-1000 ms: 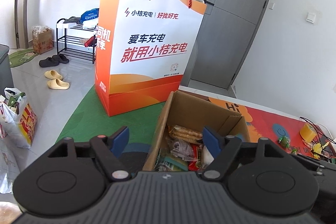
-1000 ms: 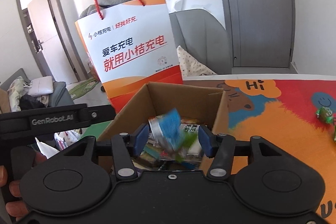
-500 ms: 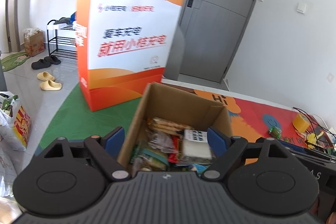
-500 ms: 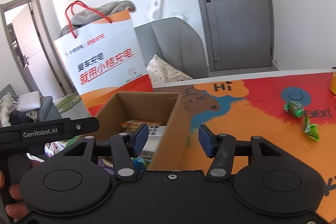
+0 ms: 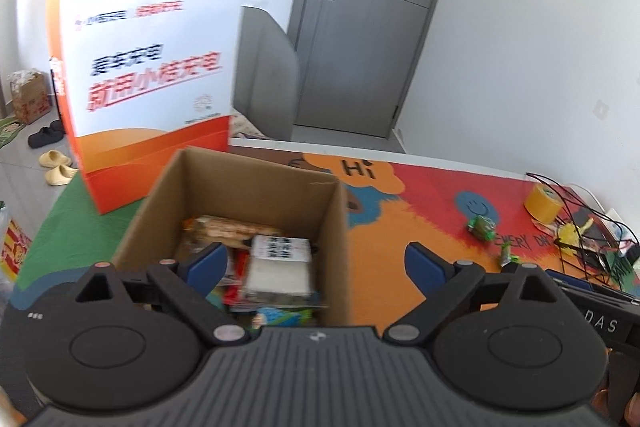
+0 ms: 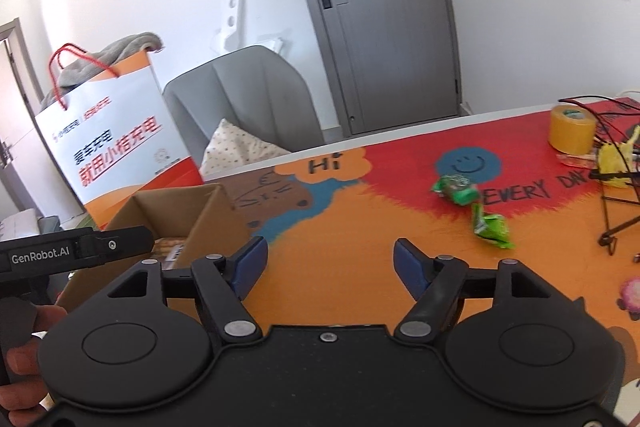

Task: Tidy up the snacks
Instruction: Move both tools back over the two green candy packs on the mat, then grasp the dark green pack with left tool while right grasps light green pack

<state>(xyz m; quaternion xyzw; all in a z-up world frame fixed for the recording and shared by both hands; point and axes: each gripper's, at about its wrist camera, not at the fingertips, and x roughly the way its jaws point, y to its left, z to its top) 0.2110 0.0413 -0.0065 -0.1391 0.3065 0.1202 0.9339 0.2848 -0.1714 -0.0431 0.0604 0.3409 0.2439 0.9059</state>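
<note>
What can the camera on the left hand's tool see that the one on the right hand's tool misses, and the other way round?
Only the left view looks down into the cardboard box at the snack packets piled inside, and shows slippers on the floor. Only the right view shows a spotted cushion on the grey chair. Both show the orange and white bag, the grey door, the yellow tape roll, two green sweets lying on the colourful mat, and open, empty blue fingertips: left gripper, right gripper.
</note>
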